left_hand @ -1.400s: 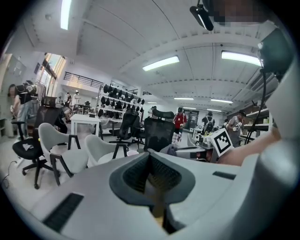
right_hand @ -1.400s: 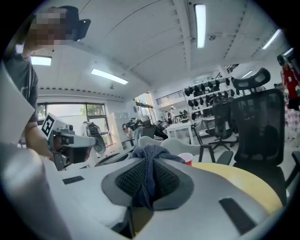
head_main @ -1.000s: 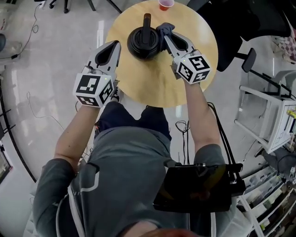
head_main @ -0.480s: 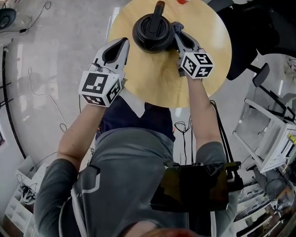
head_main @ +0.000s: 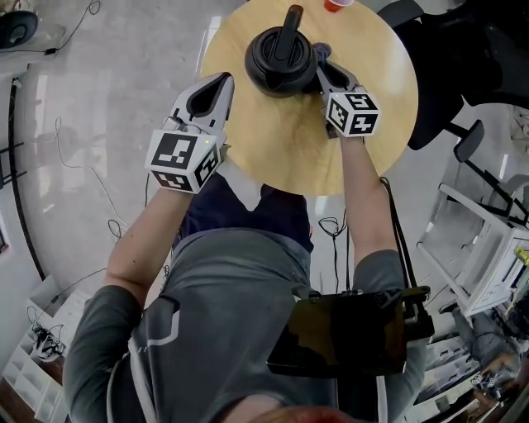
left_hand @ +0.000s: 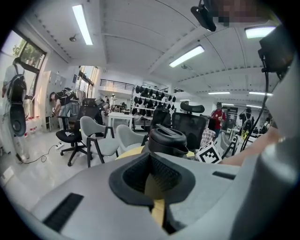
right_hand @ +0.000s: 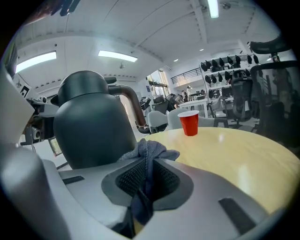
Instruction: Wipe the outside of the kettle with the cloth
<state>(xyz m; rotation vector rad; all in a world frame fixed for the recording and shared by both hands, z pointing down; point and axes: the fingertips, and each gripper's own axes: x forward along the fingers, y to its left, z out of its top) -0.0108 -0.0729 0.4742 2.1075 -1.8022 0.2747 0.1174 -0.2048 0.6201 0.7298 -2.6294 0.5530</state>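
A black kettle (head_main: 279, 59) stands upright on the round wooden table (head_main: 289, 140), its handle (head_main: 291, 23) pointing away from me. My right gripper (head_main: 321, 64) is shut on a grey-blue cloth (right_hand: 149, 151), and the cloth lies against the kettle's right side (right_hand: 91, 126). In the right gripper view the cloth bunches out of the jaws right beside the kettle body. My left gripper (head_main: 221, 83) hangs at the table's left edge, a short way from the kettle (left_hand: 168, 139), shut with nothing in it.
A red cup (right_hand: 190, 123) stands on the far part of the table, beyond the kettle. Office chairs (left_hand: 93, 136) and cables lie on the floor around the table. A black chair (head_main: 463, 49) is close to the table's right side.
Both grippers have shifted a little farther over the table. The right gripper with the cloth has slid along the kettle's right side; the left has stayed shut beside the table edge.
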